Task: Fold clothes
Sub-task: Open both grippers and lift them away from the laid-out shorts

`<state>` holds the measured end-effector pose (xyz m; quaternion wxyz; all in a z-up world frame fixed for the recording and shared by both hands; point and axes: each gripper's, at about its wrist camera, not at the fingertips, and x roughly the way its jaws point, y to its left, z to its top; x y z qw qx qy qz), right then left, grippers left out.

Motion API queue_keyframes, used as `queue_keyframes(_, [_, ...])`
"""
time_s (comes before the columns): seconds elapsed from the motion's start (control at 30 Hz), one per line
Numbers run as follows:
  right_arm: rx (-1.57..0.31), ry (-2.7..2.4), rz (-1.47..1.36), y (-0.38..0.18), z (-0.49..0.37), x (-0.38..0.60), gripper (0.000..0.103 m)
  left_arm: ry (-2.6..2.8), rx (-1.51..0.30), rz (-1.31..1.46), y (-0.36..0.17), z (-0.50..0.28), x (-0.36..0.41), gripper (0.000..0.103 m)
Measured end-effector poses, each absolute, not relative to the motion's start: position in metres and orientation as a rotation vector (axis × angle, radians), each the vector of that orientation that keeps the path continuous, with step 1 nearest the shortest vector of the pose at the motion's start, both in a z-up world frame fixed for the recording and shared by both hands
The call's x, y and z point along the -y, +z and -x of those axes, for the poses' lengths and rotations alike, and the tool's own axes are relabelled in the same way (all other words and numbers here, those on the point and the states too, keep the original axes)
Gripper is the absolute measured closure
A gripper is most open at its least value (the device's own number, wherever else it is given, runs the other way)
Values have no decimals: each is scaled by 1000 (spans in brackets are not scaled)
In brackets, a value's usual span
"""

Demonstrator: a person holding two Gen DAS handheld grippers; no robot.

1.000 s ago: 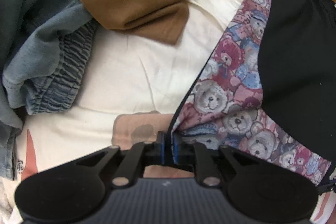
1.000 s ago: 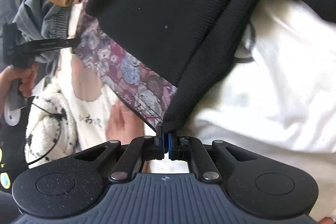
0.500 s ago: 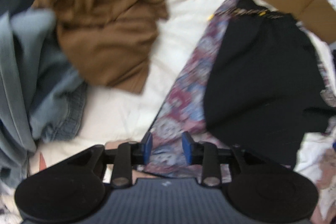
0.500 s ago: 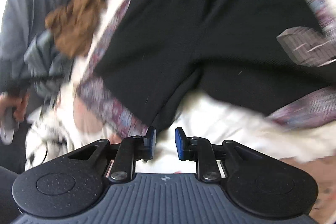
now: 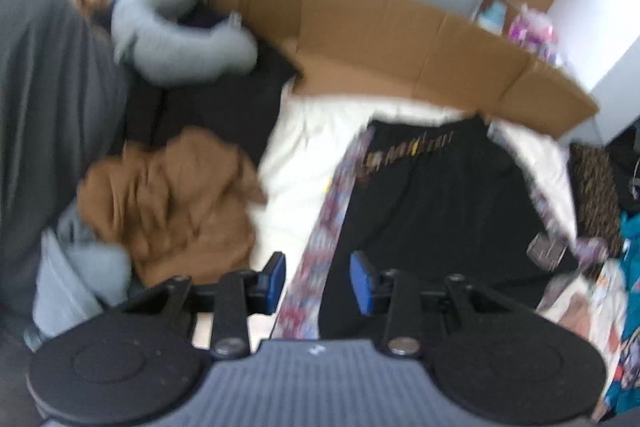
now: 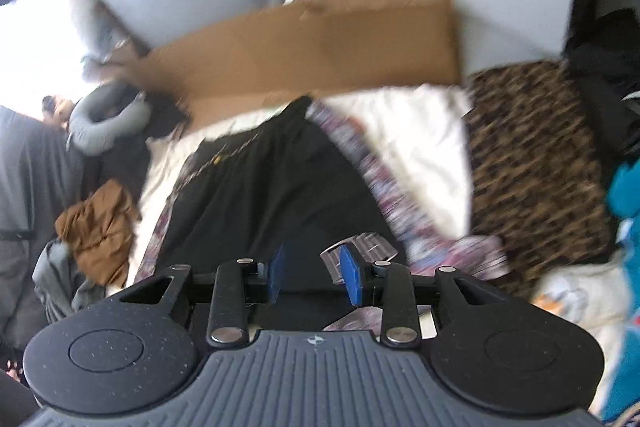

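Two grippers: both hover above the bed with jaws apart, holding nothing.
Brown garment (image 5: 176,203): crumpled near the bed's left edge, apparently waiting its turn.
Left gripper (image 5: 318,283): jaws straddle, without touching, the patterned trim (image 5: 324,247).
Black garment (image 5: 432,203): spread flat mid-bed on the white sheet (image 5: 304,143), likely laid out for folding.
Right gripper (image 6: 310,273): open over its near hem.
Cardboard (image 5: 400,39): along the bed's far edge.

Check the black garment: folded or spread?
Spread. The black garment lies flat on the white bedding, patterned trim showing along both sides.
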<state>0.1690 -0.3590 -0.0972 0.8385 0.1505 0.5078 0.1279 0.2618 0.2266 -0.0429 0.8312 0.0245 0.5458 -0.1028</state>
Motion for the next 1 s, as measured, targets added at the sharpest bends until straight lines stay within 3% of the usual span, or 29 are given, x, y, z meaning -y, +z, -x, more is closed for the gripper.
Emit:
queue_keyframes(0.27, [-991,206,-326,-24,-182,438,67,-241,-1034,-129,71,-304,-121,63])
queue_keyframes(0.43, [-976,154,-350,-5,-180,481,67,-271,-1011,-78,96,-307,-58,61])
queue_keyframes(0.83, [-957,137,-332,-48,-116,517,65,-363,-1050,-23,35,-266,45,59])
queue_keyframes(0.9, [-945,122,-340,-62,-103,520,65,-366,-1033,-56,21,-256,57,50])
queue_keyframes(1.0, [-926,93,-343,-84,-86,524,65,-384,-1045,-55,-3,-244,67,49])
